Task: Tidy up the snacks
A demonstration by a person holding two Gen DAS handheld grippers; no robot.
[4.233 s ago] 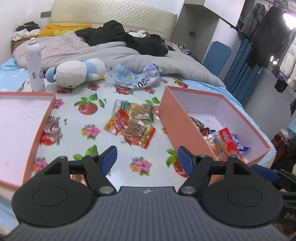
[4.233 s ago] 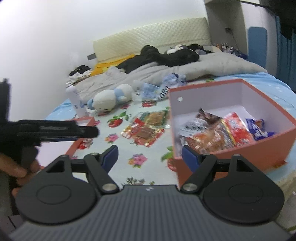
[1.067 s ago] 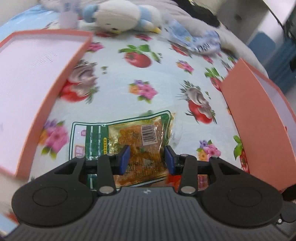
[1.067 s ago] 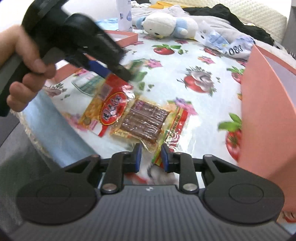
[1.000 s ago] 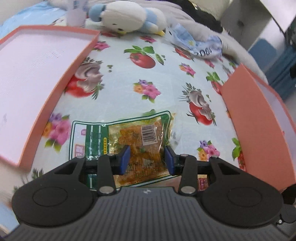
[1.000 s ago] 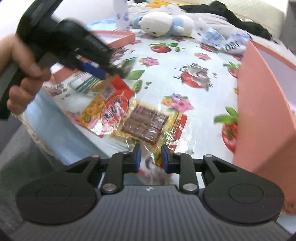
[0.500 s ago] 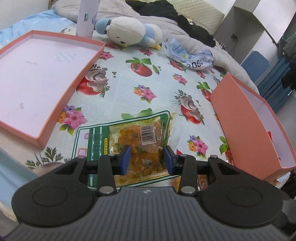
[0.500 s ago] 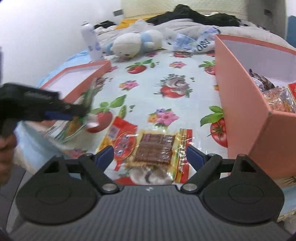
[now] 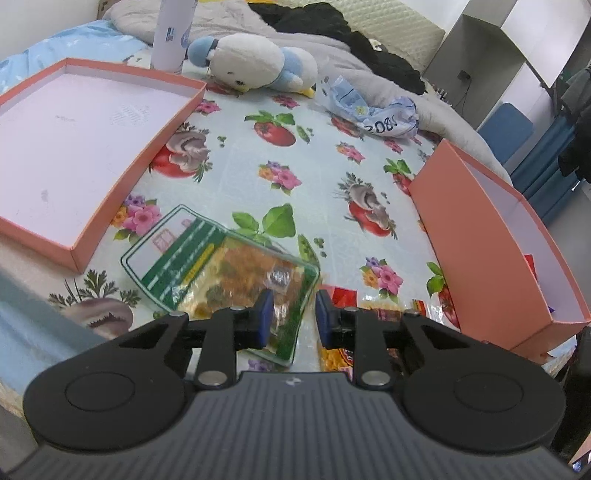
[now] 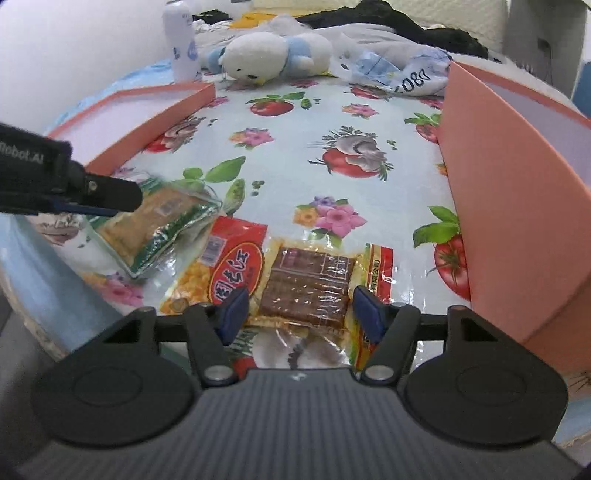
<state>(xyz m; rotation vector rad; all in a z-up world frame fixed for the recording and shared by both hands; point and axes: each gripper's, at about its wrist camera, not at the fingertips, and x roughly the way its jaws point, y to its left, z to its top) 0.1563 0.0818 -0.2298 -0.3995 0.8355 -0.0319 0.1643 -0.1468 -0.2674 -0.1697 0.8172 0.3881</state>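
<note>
My left gripper [image 9: 293, 319] is closing on the near corner of a green-edged snack pack [image 9: 229, 266], which hangs tilted just above the bed. In the right wrist view that gripper [image 10: 122, 195] reaches in from the left over the same pack [image 10: 159, 221]. My right gripper [image 10: 300, 310] is low over a clear pack of brown bars [image 10: 306, 284]. Its jaws are closing on either side of the pack, and the pads are not pressing on it. A red and yellow pack [image 10: 236, 273] lies just left of it. The deep orange box [image 10: 498, 184] stands on the right.
A shallow orange lid [image 9: 110, 214] lies at the left. Behind are a plush toy [image 9: 255, 62], a white bottle [image 9: 171, 33], a crumpled blue-and-white bag [image 9: 373, 110] and a grey duvet. The bed's edge runs along the near left.
The green pack has swung round in my left jaws, which stand narrower. My right jaws let go of the brown pack's edge, opened wide, and have since narrowed around the pack.
</note>
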